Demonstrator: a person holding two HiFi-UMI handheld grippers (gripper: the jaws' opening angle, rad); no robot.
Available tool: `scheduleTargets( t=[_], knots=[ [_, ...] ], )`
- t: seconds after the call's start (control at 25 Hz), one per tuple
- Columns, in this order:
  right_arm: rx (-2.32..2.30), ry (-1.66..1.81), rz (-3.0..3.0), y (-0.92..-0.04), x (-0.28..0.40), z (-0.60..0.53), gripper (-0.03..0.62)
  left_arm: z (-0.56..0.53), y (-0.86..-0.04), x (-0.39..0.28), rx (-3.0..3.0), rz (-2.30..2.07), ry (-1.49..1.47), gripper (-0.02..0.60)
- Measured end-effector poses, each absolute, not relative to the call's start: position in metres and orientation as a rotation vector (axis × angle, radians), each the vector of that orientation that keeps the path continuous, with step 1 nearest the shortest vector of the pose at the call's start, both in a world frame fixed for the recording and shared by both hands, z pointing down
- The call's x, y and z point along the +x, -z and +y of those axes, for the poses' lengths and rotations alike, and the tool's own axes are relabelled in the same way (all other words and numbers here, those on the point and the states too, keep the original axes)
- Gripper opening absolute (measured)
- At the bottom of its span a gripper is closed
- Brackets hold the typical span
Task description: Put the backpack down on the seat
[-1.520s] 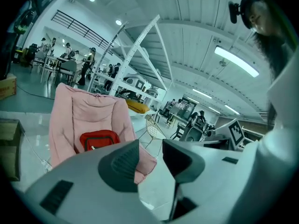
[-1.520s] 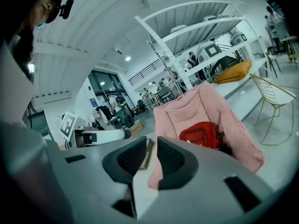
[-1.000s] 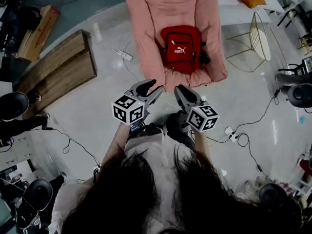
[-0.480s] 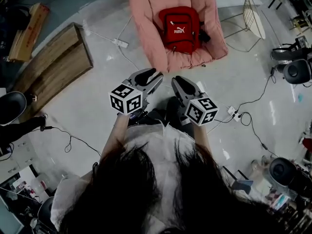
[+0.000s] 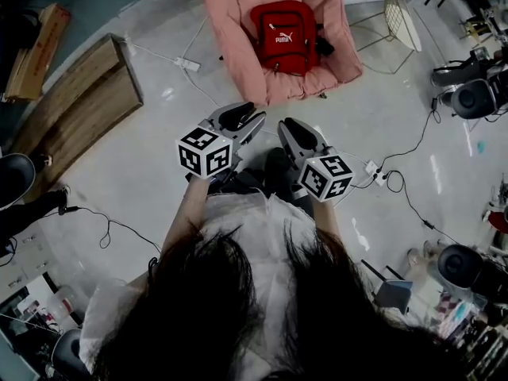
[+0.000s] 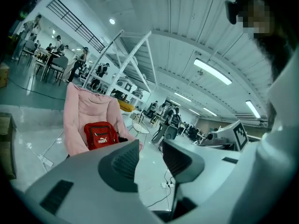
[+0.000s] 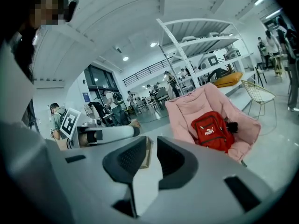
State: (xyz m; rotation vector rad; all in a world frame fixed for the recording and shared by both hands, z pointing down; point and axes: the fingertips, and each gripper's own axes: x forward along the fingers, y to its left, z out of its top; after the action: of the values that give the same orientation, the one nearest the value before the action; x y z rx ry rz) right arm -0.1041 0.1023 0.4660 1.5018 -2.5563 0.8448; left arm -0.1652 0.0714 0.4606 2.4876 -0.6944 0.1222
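Observation:
The red backpack [image 5: 283,26] lies upright on the seat of the pink padded chair [image 5: 238,50], with nothing holding it. It also shows in the left gripper view as the backpack [image 6: 100,136] on the chair [image 6: 79,111], and in the right gripper view as the backpack [image 7: 212,130] on the chair [image 7: 187,113]. Both grippers are held close to the person's body, well short of the chair. My left gripper [image 5: 251,118] [image 6: 150,160] is open and empty. My right gripper [image 5: 287,127] [image 7: 152,155] stands with a narrower gap, also empty.
A wooden platform [image 5: 75,94] lies on the floor to the left. A wire chair [image 5: 401,14] stands right of the pink chair. Power strips [image 5: 371,171] [image 5: 189,64] and cables trail over the floor. Black stools [image 5: 476,98] stand at the right edge. People are in the background.
The chair and backpack have slid towards the top of the head view and look smaller, as the person has drawn back. Both grippers kept their place by the body, jaws unchanged.

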Motion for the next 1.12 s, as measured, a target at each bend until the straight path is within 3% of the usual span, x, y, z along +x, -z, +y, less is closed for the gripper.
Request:
scheduleTargets(
  t=[1.12],
  knots=[
    [1.554, -0.779, -2.544, -0.462, -0.083, 0.127, 0.08, 0.086, -0.451, -0.156, 2.537, -0.713, -0.154, 0.167]
  ],
)
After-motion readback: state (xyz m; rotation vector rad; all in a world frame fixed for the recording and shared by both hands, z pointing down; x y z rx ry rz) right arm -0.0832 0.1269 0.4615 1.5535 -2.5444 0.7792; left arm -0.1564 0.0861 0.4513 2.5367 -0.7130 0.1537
